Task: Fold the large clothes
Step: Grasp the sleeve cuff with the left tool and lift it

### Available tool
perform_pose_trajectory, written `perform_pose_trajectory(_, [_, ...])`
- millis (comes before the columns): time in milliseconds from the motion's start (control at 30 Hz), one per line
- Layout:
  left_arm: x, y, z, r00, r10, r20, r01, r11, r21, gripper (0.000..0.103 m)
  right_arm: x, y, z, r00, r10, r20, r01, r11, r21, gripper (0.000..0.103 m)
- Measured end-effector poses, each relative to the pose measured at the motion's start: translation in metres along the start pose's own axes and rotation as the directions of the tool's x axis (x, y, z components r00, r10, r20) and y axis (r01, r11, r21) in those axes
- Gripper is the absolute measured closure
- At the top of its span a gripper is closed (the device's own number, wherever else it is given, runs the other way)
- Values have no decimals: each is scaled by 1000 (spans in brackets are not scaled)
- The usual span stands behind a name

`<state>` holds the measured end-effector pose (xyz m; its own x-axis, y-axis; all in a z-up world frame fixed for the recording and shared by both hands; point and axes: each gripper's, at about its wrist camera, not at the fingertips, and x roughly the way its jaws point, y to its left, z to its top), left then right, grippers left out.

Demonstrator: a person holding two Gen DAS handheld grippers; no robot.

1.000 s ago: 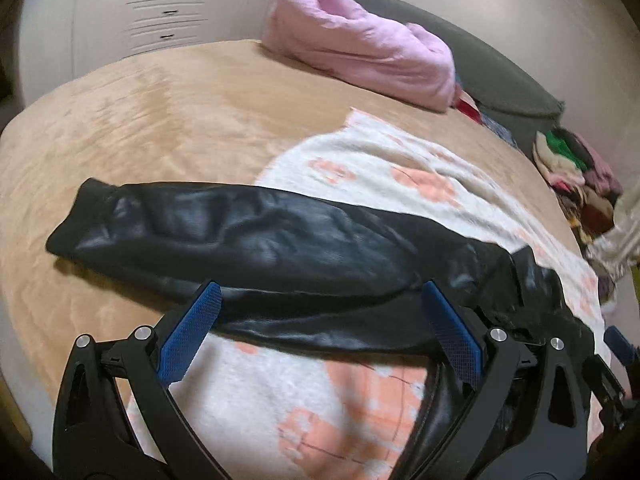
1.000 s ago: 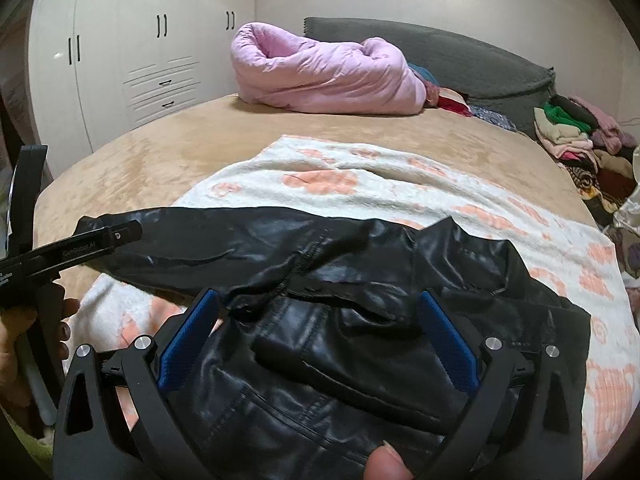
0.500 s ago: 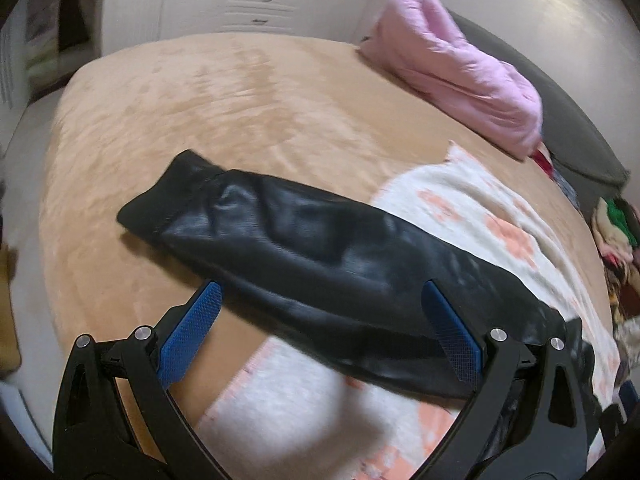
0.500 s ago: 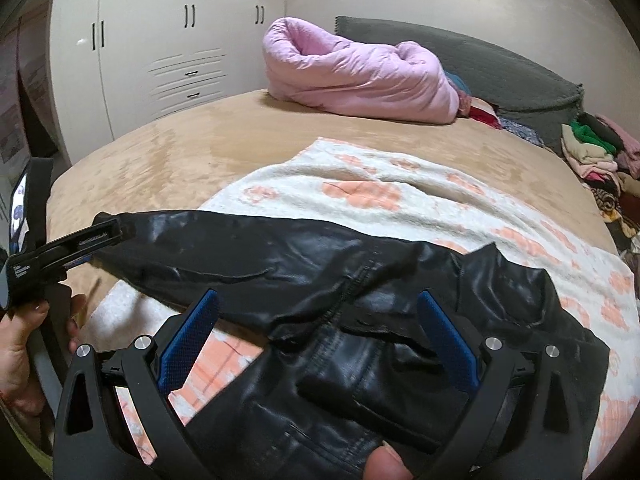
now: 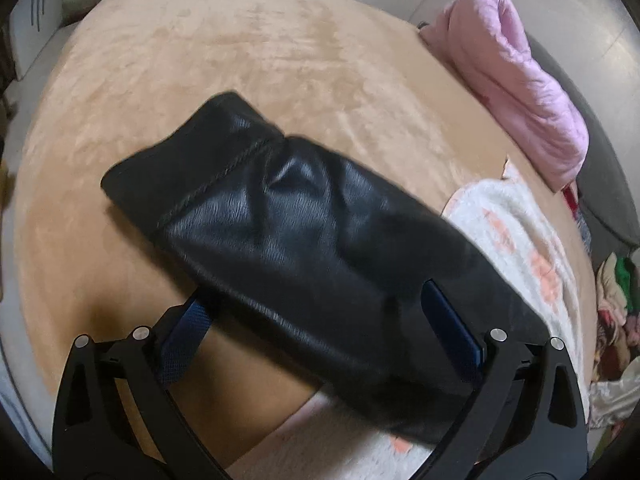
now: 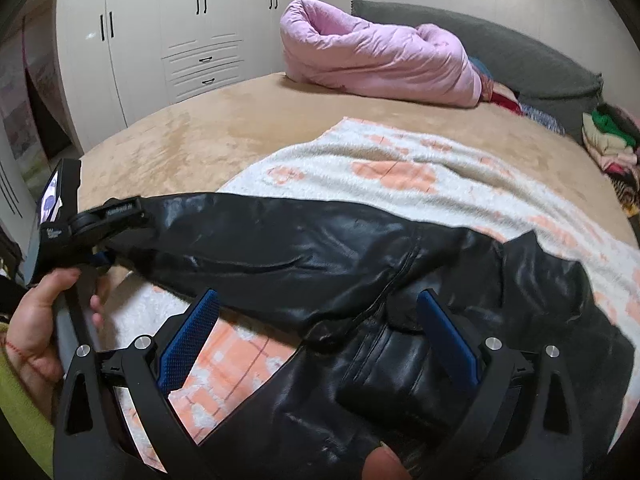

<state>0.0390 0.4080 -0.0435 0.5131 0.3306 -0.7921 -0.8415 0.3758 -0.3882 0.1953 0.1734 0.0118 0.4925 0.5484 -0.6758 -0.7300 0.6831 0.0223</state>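
A black leather jacket [image 6: 400, 368] lies on a white blanket with orange prints [image 6: 400, 168]. Its long sleeve [image 6: 260, 244] stretches left onto the tan bed cover. In the left wrist view the sleeve [image 5: 280, 220] fills the centre, cuff pointing up left. My left gripper [image 5: 316, 292] is open and straddles the sleeve just behind the cuff, the left pad partly hidden under the leather. In the right wrist view that left gripper [image 6: 116, 236] sits at the cuff, held by a hand [image 6: 36, 320]. My right gripper [image 6: 318, 294] is open, low over the shoulder and chest.
A rolled pink duvet [image 6: 380, 60] lies at the head of the bed against a grey headboard [image 6: 520, 52]. A pile of folded clothes [image 6: 608, 140] sits at the far right. White wardrobes [image 6: 160, 40] stand beyond the left edge of the tan bed cover [image 5: 240, 60].
My left gripper has travelled left along the sleeve toward the cuff and dropped closer, so the sleeve now lies between its fingers. The right gripper has shifted slightly left over the jacket.
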Motion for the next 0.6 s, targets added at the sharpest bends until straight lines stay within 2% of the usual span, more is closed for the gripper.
perform_pose_trajectory(33, [-1, 1, 1, 1000, -20, 6, 20, 1000, -7, 9, 0, -1, -4, 1000, 0, -5, 0, 1000, 5, 4])
perform_pose_trajectory(100, [-7, 2, 2, 997, -74, 19, 75, 997, -12, 20, -1, -3, -10, 1000, -5, -13, 5, 1000, 7, 4])
perform_pose_trajectory(167, [-11, 2, 3, 996, -81, 36, 81, 997, -5, 56, -5, -6, -18, 1000, -24, -13, 24, 1000, 2, 5])
perform_pose_trajectory(267, [-24, 3, 6, 989, -123, 86, 125, 992, -11, 84, -13, -9, -27, 998, -58, -6, 58, 998, -15, 5])
perform_pose_trajectory(433, [-50, -14, 6, 962, -215, 171, 205, 976, 73, 98, -30, -24, -41, 996, -89, 18, 89, 996, 18, 5])
perform_pose_trajectory(533, [-64, -20, 4, 937, -288, 196, 272, 957, 101, 101, -40, -34, -45, 996, -84, 26, 82, 995, 63, 5])
perform_pose_trajectory(600, [-80, -29, -1, 913, -344, 220, 315, 936, 156, 102, -45, -39, -48, 995, -90, 31, 87, 993, 79, 5])
